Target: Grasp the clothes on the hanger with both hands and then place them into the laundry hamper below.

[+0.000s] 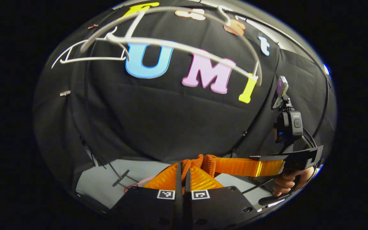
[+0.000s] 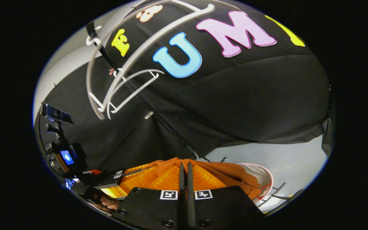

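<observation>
The orange garment (image 2: 235, 177) hangs low, bunched between both grippers. In the right gripper view my right gripper (image 2: 184, 167) is shut on its top fold, and the cloth drapes right over the pale pink rim of the laundry hamper (image 2: 269, 179). My left gripper (image 2: 123, 182) reaches in from the left beside it. In the left gripper view my left gripper (image 1: 184, 167) is shut on a tuft of the orange garment (image 1: 203, 161). The right gripper's orange finger (image 1: 251, 166) meets the same tuft from the right, held by a hand (image 1: 287, 182).
Bare white hangers (image 1: 171, 44) hang on a rail high above; they also appear upper left as white hangers (image 2: 123, 89). Grey floor (image 2: 286, 163) lies below the black cloth wall. A thin dark stand bar (image 1: 121, 178) lies on the floor.
</observation>
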{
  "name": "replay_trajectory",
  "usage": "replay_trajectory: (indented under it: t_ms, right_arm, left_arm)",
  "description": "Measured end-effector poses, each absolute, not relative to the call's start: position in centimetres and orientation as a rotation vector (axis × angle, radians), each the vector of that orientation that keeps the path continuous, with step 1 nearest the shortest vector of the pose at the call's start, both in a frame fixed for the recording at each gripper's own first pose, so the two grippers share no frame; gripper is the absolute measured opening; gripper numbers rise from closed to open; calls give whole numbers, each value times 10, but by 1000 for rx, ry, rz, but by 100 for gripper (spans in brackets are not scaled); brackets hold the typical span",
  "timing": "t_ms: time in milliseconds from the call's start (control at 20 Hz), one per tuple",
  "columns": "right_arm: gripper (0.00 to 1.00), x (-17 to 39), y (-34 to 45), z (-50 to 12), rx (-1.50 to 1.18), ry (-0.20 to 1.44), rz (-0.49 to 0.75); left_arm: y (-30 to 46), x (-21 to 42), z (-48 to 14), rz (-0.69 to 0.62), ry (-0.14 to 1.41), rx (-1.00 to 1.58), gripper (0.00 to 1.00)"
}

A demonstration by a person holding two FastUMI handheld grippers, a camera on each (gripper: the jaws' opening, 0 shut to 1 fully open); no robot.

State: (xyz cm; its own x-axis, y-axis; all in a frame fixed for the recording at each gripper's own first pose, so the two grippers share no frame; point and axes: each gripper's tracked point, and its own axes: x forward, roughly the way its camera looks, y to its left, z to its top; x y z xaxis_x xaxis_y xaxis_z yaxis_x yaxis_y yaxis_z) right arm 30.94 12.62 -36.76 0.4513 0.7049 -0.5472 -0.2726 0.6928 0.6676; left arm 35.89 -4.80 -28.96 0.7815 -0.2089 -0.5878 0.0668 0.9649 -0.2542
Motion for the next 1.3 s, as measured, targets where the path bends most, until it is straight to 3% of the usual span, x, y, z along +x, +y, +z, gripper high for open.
replay_trajectory:
  t_ms: [300,600,750,800,1100,1300]
  right_arm:
    - [5,263,105,-484,225,1157,535]
    - [6,230,90,-535,100,1319,471]
    - [99,216,71,-530,27,1363,431]
    - [99,219,75,-537,40,1366,421]
    - [99,219,74,-530,91,1324,357]
    - [99,218,74,-489,109,1246,315]
  left_arm:
    - [-44,340,-427,-77,968,-163,5]
    - [-57,320,-473,-105,1130,-133,7]
    - [-55,317,-473,-92,1143,-132,99]
    - [-55,321,-476,-87,1147,-134,95]
    - [-45,320,-461,-49,1136,-165,96]
    - [-37,314,-420,-45,1055,-157,96]
